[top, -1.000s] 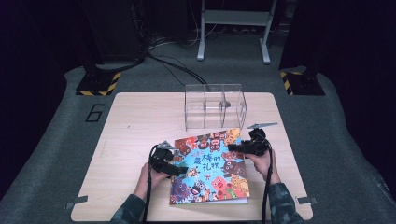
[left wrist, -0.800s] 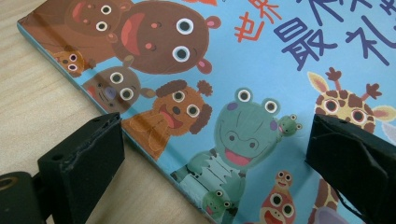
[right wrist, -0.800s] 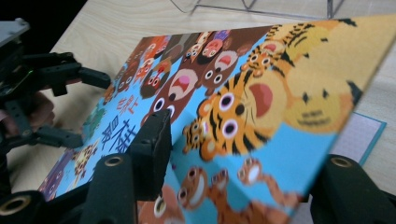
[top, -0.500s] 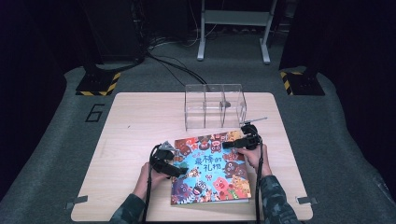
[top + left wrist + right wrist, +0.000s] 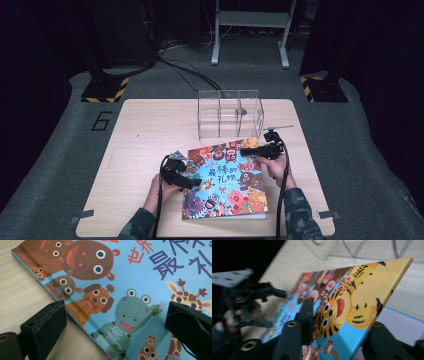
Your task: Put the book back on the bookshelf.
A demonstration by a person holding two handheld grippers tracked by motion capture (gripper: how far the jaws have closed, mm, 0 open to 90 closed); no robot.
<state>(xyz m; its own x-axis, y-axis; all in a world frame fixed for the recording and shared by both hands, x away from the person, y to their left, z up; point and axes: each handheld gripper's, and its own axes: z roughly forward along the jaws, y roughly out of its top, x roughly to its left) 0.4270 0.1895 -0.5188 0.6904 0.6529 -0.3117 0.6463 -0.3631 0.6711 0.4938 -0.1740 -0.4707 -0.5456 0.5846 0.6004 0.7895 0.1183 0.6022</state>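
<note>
Now picture book's [image 5: 352,297] cover edge between right claw's [image 5: 337,322] closing jaws

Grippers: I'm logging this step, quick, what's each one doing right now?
Left tool: open, jaws either side of the book's edge.
Right tool: shut on the book's lifted cover.

The right gripper [image 5: 248,150] has just clamped the picture book's [image 5: 227,182] cover, apparently lifting it.
</note>
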